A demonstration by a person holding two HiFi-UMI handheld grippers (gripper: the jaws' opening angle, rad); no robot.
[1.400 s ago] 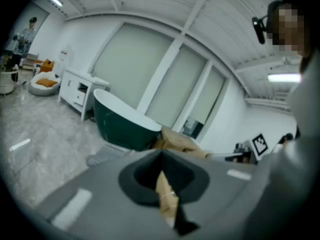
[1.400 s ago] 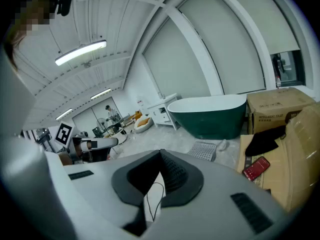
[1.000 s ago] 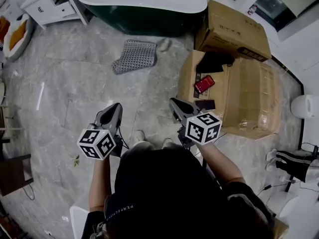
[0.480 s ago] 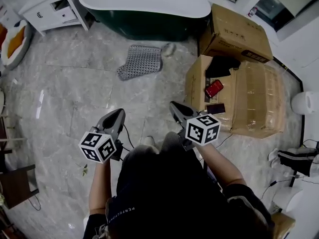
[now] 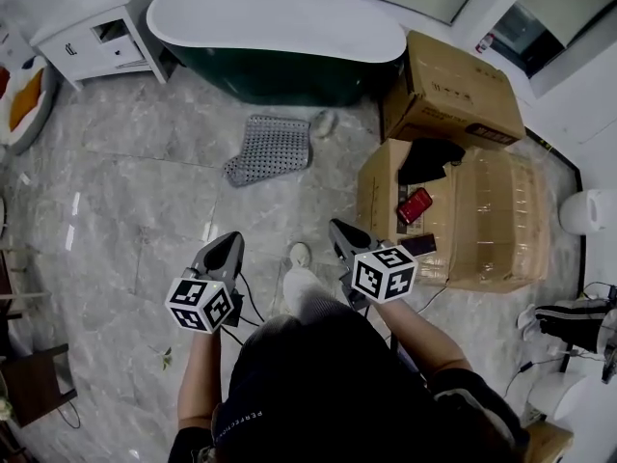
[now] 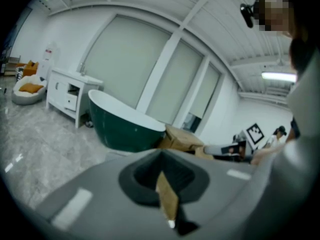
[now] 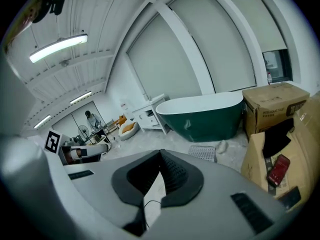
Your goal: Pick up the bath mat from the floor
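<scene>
A grey perforated bath mat (image 5: 270, 149) lies crumpled on the marble floor in front of the dark green tub (image 5: 280, 41); the right gripper view shows the mat (image 7: 204, 152) too, beyond the jaws. My left gripper (image 5: 232, 241) is shut and empty, held at waist height well short of the mat. My right gripper (image 5: 337, 230) is likewise shut with nothing in it, to the right of the left one. Both point forward toward the tub. In the left gripper view the mat is hidden behind the gripper body.
Two cardboard boxes (image 5: 453, 196) stand right of the mat, the open one holding dark clothes and a red item (image 5: 415, 204). A white slipper (image 5: 326, 123) lies beside the mat. A white cabinet (image 5: 96, 29) is at back left, a pet bed (image 5: 24, 99) further left. Cables trail by my feet.
The person has stepped forward: the tub, mat and boxes have slid down in the head view. Both grippers stay shut and held level.
</scene>
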